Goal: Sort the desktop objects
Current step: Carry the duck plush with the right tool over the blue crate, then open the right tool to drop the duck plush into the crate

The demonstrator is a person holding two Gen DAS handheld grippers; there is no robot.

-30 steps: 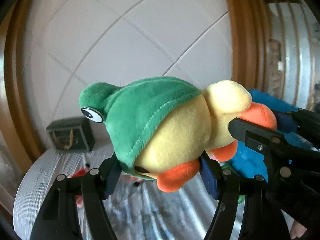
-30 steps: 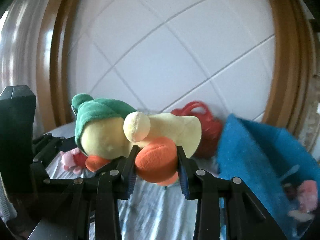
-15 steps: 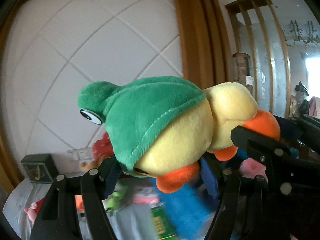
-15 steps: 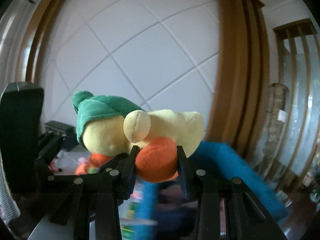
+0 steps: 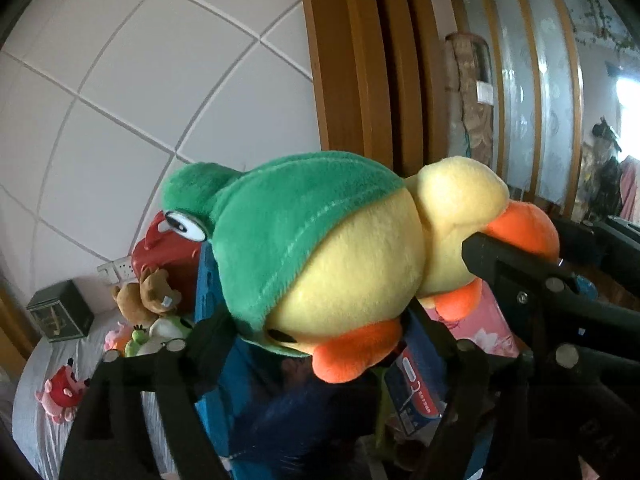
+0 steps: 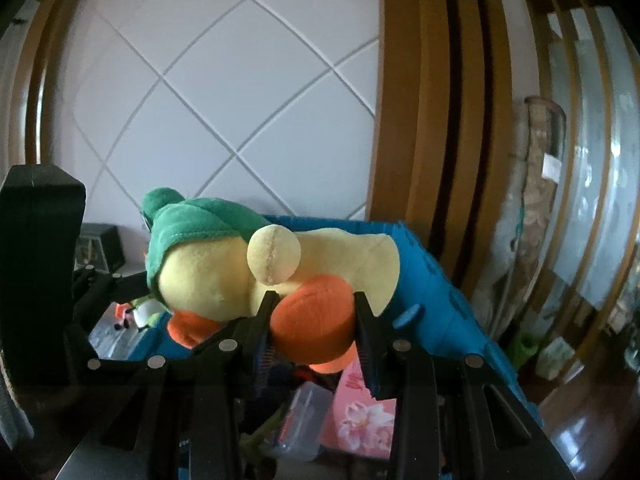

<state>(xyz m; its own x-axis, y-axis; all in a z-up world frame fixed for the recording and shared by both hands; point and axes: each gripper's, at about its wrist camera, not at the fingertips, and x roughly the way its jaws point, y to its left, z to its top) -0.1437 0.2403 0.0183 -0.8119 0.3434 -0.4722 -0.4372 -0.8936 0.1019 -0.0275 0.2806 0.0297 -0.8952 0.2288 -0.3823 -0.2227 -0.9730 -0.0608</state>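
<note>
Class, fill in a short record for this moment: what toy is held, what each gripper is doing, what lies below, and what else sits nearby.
Toy: plush duck with green frog hat
Left gripper: jaws opening around the duck's head
Right gripper: clamped on the duck's orange foot
Below: blue bin
Nearby: brown plush, red bag

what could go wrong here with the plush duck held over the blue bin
1. The left gripper is opening around the duck's head, so the plush duck may soon hang only from the orange foot pinched by the right gripper and swing.
2. The blue bin already looks crowded, so the duck may land on its contents.
</note>
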